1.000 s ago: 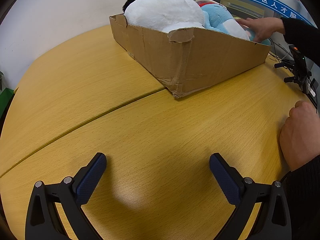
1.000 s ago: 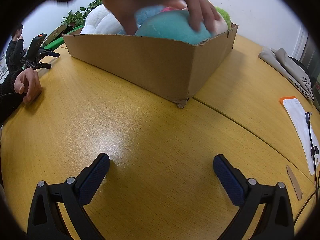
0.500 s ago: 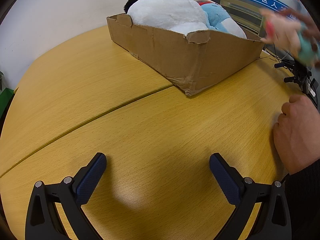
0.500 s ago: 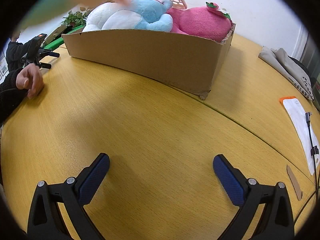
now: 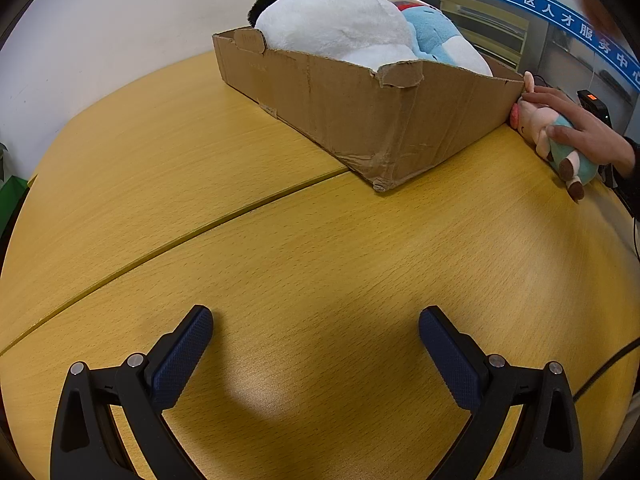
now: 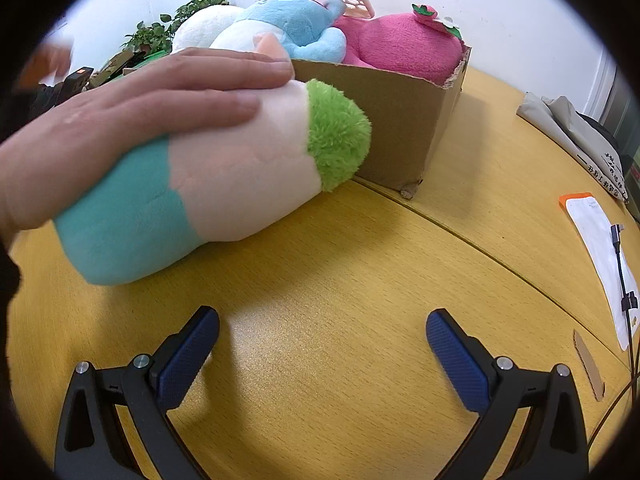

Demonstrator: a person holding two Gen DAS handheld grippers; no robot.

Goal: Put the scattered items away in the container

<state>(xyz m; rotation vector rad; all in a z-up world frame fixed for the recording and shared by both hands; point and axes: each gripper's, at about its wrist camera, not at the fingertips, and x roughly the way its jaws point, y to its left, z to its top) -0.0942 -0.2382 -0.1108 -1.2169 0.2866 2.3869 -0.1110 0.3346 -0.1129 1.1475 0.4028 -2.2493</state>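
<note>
Yellow wooden counter point(image 6: 360, 280) all around, and a hand point(image 6: 132, 120) presses a teal-and-cream plush toy point(image 6: 208, 184) flat beside the cardboard box point(image 6: 400, 120), ahead and left of the right gripper point(image 6: 322, 340); both its jaws and the left gripper's point(image 5: 316, 340) gape released, gripping nothing.

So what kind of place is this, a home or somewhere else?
Most likely an office or public service centre, not a home. A large curved wooden meeting table fills the view, a blue banner with Chinese lettering runs across a glass partition, and a potted plant stands by the wall.
</note>
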